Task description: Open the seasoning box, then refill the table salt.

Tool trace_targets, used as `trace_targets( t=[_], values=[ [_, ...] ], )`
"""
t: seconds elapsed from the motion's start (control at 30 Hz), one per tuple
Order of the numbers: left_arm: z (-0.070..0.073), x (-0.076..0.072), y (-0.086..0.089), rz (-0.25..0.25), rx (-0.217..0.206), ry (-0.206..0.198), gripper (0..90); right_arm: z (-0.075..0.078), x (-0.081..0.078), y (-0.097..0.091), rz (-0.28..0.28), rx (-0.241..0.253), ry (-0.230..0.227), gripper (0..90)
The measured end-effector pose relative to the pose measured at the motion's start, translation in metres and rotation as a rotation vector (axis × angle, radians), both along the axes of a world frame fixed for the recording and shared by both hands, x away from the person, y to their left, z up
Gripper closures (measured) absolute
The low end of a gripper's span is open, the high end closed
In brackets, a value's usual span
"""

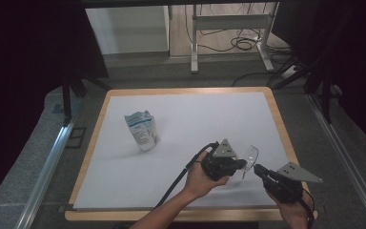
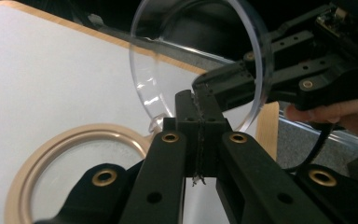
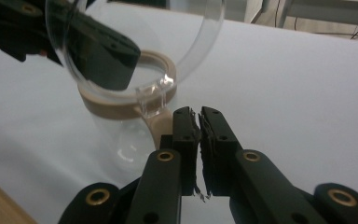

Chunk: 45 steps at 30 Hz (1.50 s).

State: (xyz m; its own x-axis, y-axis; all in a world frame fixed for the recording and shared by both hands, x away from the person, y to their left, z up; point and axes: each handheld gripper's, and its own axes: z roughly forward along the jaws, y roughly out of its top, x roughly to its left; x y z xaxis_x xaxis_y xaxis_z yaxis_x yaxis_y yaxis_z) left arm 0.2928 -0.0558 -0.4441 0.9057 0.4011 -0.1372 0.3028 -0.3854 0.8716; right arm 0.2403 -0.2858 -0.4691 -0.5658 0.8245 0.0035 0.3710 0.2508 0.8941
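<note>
Black jaws of the left gripper are pressed together with nothing clearly between them, their tips just beside the foot of a clear round lid. The right gripper has its jaws a sliver apart, gripping nothing, with the tips just short of the small clear hinge.

That lid stands tilted open above a tan ring, which rims a clear jar on the white table top, at its near right. The two grippers meet on either side of the lid.

The lid looks thin, stiff and light, and its smooth, curved wall would likely slip between the pads. The hinge is the weak spot, so a hard twist there could snap it. The jar seems light enough to slide or tip under a push. The lid's edge far from the hinge looks the safer hold, with the tan ring steadied by the other gripper.

Farther left, well apart, a blue-and-white pouch stands upright.
</note>
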Motion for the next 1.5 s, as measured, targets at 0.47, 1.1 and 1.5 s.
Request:
trace_targets(
  t=[0.47,1.1,1.5],
  values=[
    [0.003,0.005,0.051,0.074,-0.061,0.014,70.3,0.001,-0.014,0.003,0.030,0.028,-0.017,77.6],
    [-0.021,-0.018,0.156,0.233,-0.031,-0.017,32.5,0.014,-0.058,0.067,0.233,0.012,-0.038,48.2],
    [-0.035,-0.027,0.188,0.278,-0.018,-0.017,28.4,-0.002,-0.044,0.112,0.329,0.004,-0.046,41.3]
  ],
)
